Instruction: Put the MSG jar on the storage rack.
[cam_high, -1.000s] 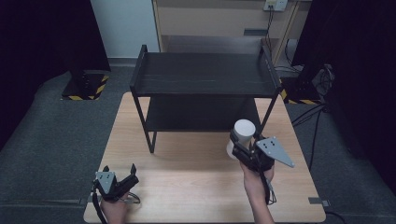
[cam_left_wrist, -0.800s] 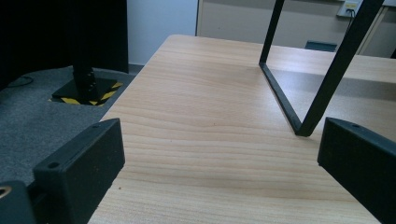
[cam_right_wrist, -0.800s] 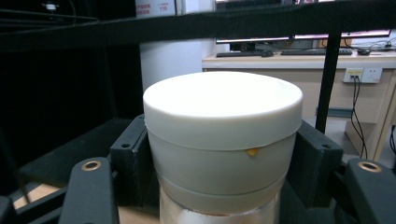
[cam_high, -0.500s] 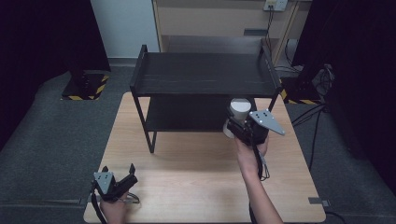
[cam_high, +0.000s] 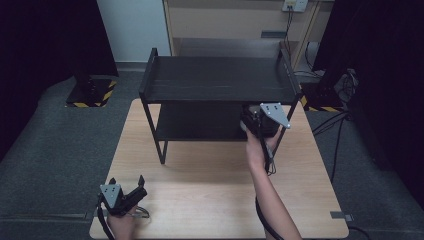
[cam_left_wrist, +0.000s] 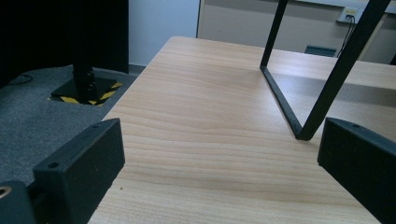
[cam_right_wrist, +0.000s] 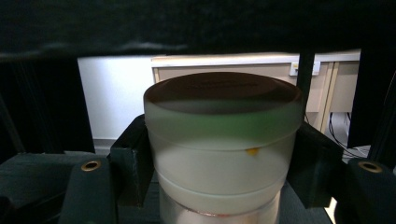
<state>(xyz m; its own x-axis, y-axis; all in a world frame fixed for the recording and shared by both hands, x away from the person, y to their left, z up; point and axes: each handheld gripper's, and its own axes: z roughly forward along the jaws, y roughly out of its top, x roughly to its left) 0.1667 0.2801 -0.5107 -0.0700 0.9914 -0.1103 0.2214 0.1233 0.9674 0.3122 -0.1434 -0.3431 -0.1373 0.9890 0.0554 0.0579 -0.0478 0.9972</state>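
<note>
**Student:** Looking down from the high view, what stands on the table (cam_high: 210, 185)?

**Instructor:** A black two-tier shelf (cam_high: 217, 80) stands on the far half of the wooden top. The person's right hand (cam_high: 257, 150) reaches forward to its lower tier at the right end, carrying the right gripper (cam_high: 256, 122) with its grey three-cornered plate on top.

**Student:** What does that gripper carry?

**Instructor:** See the right gripper view: a white jar (cam_right_wrist: 223, 149) with a broad lid sits upright between the two black jaws, which press against its sides. The jar is gripped, held under the dark upper tier, just above the lower shelf board. Whether its base touches the board cannot be told.

**Student:** And the other tool?

**Instructor:** The left gripper (cam_high: 125, 192) rests at the near left corner of the table, well apart from the shelf. In the left gripper view its jaws stand wide apart with bare wood between them; the shelf's near left leg (cam_left_wrist: 327, 88) rises ahead of the right jaw.
</note>
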